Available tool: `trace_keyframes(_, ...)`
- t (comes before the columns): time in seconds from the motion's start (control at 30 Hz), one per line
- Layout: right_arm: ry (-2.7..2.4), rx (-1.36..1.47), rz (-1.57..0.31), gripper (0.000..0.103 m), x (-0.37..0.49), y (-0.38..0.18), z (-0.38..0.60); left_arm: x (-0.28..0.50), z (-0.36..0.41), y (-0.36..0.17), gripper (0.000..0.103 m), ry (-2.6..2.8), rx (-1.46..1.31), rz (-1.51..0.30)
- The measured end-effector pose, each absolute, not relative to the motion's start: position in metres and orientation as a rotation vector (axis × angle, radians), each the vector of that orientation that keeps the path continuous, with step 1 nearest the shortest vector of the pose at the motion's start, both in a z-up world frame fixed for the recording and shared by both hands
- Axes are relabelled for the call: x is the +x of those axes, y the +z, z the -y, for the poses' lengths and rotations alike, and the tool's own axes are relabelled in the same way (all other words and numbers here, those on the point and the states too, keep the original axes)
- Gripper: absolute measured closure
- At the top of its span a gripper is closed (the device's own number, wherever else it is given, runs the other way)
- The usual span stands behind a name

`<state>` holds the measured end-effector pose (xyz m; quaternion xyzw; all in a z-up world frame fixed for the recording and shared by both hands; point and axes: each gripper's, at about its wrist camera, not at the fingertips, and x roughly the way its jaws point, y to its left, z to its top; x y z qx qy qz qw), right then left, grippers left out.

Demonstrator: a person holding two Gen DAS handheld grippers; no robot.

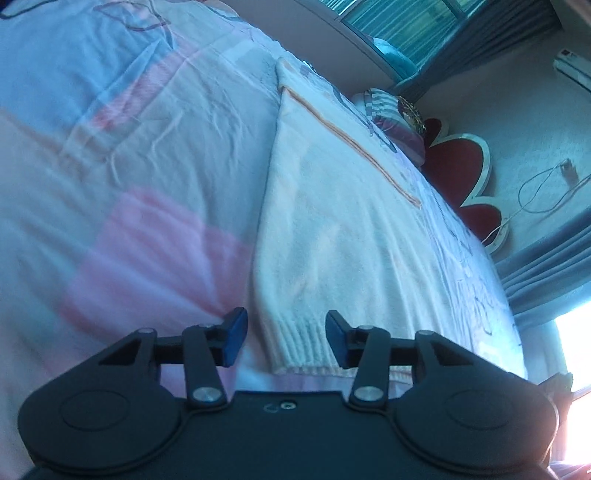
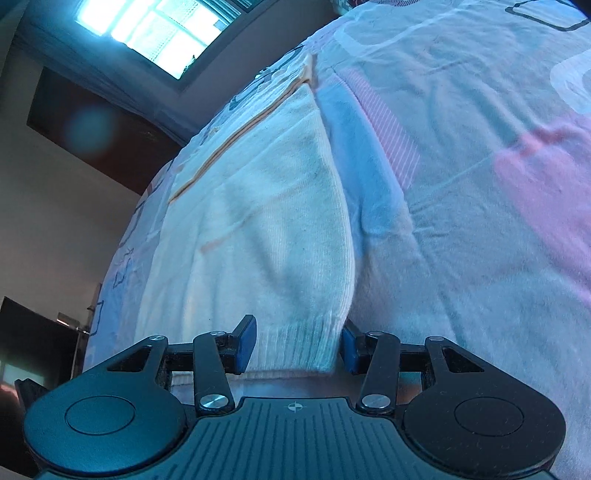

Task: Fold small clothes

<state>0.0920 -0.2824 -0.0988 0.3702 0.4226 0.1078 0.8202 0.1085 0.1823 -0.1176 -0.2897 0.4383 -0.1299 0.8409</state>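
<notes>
Bedsheet [image 1: 155,155], pale blue with pink blocks and dark line prints, creased, covers the bed. Striped pillow [image 1: 397,118] at the far end, against a red flower-shaped headboard [image 1: 461,162] with a pale rim. Thin cable [image 1: 543,192] loops across the wall beside it. Air conditioner [image 1: 574,66] mounted high up. Grey curtain [image 1: 546,266] near a bright window [image 2: 159,29].

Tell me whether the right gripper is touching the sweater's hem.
Cannot tell. In the right wrist view the open right gripper straddles the sweater hem, a corner meeting one finger, but the view does not show whether they actually meet or merely overlap.
</notes>
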Motion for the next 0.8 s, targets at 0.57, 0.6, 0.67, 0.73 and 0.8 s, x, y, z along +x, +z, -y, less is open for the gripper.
trace_keyframes(0.57,0.274,0.749,-0.784,0.100,0.091,-0.083,0.286,0.117,-0.174,-0.106,0.101,-0.272,-0.555,-0.776)
trace_keyframes(0.6,0.279,0.764,-0.767,0.100,0.088,-0.086,0.290,0.118,-0.176,-0.108,0.101,-0.260,-0.538,-0.782)
trace_keyframes(0.67,0.227,0.774,-0.823,0.100,0.091,-0.104,0.293,0.125,-0.176,-0.124,0.101,-0.217,-0.496,-0.869)
trace_keyframes(0.73,0.192,0.802,-0.871,0.101,0.094,-0.120,0.295,0.124,-0.180,-0.132,0.100,-0.215,-0.543,-0.868)
trace_keyframes(0.8,0.188,0.824,-0.856,0.100,0.092,-0.117,0.295,0.123,-0.181,-0.131,0.098,-0.215,-0.566,-0.871)
